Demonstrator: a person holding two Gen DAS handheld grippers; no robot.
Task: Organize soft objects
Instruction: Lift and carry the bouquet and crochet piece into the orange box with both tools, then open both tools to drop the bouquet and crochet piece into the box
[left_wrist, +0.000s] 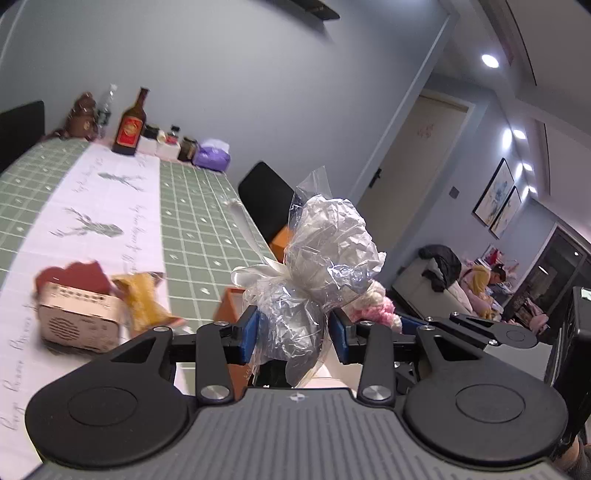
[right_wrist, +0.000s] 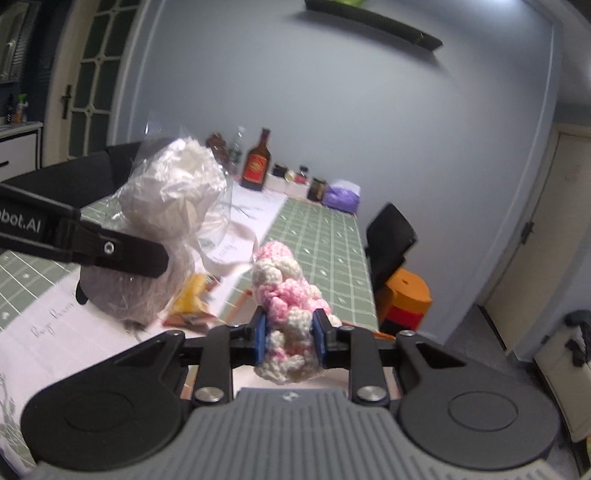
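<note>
Mid-carry, by the look of it; both soft things up off the table (left_wrist: 192, 206) and neither yet set down. Left gripper (left_wrist: 291, 332) closed narrow on a wrapped bundle (left_wrist: 325, 240), blue pads (left_wrist: 246, 334) pinching its lower, grey part, the crinkled white part and a cream bow standing above; same bundle seen from the right wrist, raised above the white runner (right_wrist: 66, 325) on the table. Right gripper (right_wrist: 290, 338) clamped narrow on a pink-and-white crochet piece (right_wrist: 286, 291), pads (right_wrist: 260, 339) squeezing its waist, upper half leaning forward over the table's near edge; crochet piece just beside the bundle, on its right.

On the table near the bundle: a small cardboard box (left_wrist: 79, 321) and a yellow packet (left_wrist: 146, 299), both blurred; far end of the table lined with a brown bottle (left_wrist: 130, 127), small jars and a purple tissue pack (left_wrist: 212, 157).

Destination not clear from either view; no basket or bin made out. Next move, presumably: pick one spot, lower each piece in turn until it rests, then widen the fingers slowly; slippery wrapping likely to cling or shift on release, crochet likely to spring back, so a gentle let-go rather than a drop; keeping the two hands from colliding also needed, given how close they sit.
</note>
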